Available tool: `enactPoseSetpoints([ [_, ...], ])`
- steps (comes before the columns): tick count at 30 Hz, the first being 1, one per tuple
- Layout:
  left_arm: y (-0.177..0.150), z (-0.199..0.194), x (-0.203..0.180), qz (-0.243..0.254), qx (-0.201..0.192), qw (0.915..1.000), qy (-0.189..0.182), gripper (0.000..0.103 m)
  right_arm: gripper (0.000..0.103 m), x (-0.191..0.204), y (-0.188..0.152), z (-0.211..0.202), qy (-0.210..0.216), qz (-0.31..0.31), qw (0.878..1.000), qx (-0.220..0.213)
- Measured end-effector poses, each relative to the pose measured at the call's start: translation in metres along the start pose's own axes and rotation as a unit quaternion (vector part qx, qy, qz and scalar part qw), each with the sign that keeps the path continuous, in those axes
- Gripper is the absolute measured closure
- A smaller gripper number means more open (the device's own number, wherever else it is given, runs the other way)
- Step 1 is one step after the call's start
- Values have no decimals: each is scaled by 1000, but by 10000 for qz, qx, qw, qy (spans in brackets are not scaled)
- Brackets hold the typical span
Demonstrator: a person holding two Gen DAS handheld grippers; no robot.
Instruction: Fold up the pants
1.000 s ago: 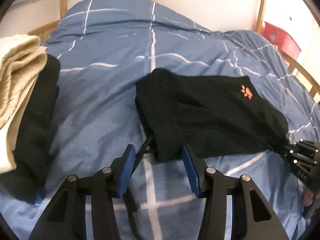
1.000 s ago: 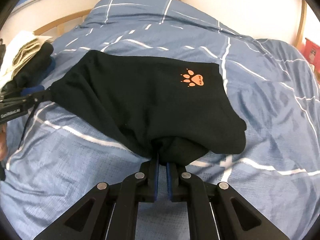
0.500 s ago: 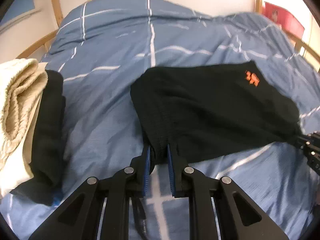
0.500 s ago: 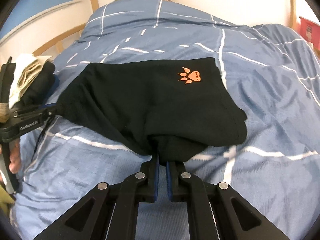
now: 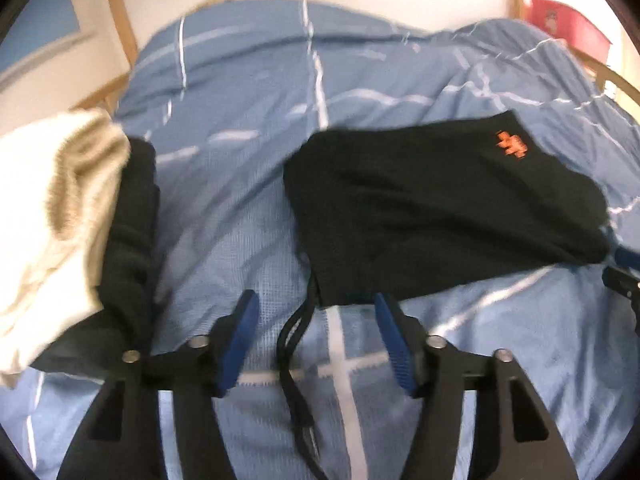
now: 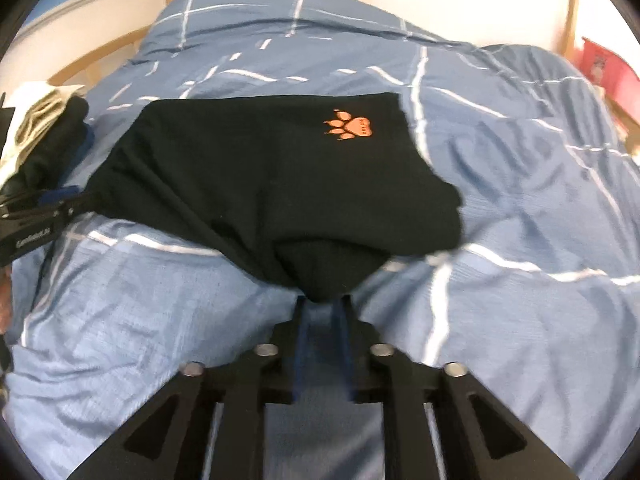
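The black pants (image 5: 432,208) with an orange paw print (image 6: 350,126) lie folded on the blue checked duvet (image 5: 248,92). My left gripper (image 5: 316,316) is open just in front of the pants' near left corner, and a black drawstring (image 5: 294,364) trails between its fingers. My right gripper (image 6: 324,308) has its jaws slightly parted at the pants' near edge (image 6: 320,276), with cloth bunched just ahead of the tips. The left gripper also shows in the right wrist view (image 6: 52,212) at the pants' left corner.
A pile of folded clothes, cream (image 5: 52,208) over black (image 5: 132,232), sits at the left of the bed. A red box (image 5: 568,32) stands at the far right by the wooden bed frame (image 5: 116,32). The duvet is wrinkled around the pants.
My left gripper was shut on the pants' corner half a second ago and has opened and let go. My right gripper's jaws have parted a little. Both views are motion-blurred.
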State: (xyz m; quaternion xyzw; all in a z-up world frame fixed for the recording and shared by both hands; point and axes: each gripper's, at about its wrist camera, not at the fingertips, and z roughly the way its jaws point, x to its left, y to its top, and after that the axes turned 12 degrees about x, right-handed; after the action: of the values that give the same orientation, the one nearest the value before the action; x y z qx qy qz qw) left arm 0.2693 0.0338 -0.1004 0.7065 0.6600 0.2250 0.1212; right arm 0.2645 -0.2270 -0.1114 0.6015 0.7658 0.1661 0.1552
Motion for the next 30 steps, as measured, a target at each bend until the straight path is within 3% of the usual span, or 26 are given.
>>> enactPoseSetpoints([
  [2, -2, -16, -4, 122, -182, 9998, 24, 40, 53, -1, -4, -15, -6, 54, 9996, -266],
  [6, 11, -43, -9, 301, -461, 9985, 71, 36, 53, -15, 1, -42, -39, 242, 9978, -620],
  [9, 36, -52, -13, 504, -587, 9970, 34, 35, 53, -23, 29, -53, -195, -22, 9971, -740],
  [11, 61, -56, -23, 910, -745, 9931, 7, 34, 53, -28, 50, -54, -155, -225, 9970, -729],
  [15, 99, -51, -46, 1659, -912, 9819, -93, 34, 53, -45, 105, -39, 417, -602, 9956, -579],
  [18, 127, -36, -61, 1843, -735, 9799, -201, 34, 53, -54, 139, -16, 780, -710, 9937, -387],
  [21, 153, -11, -65, 1730, -360, 9831, -470, 34, 53, -68, 168, 17, 1299, -405, 9907, -66],
  [23, 164, 8, -63, 1554, -142, 9868, -441, 34, 53, -75, 179, 36, 1518, -206, 9881, 119],
  [30, 174, 43, -61, 1314, 104, 9908, -295, 34, 53, -85, 197, 95, 1444, 139, 9871, 671],
])
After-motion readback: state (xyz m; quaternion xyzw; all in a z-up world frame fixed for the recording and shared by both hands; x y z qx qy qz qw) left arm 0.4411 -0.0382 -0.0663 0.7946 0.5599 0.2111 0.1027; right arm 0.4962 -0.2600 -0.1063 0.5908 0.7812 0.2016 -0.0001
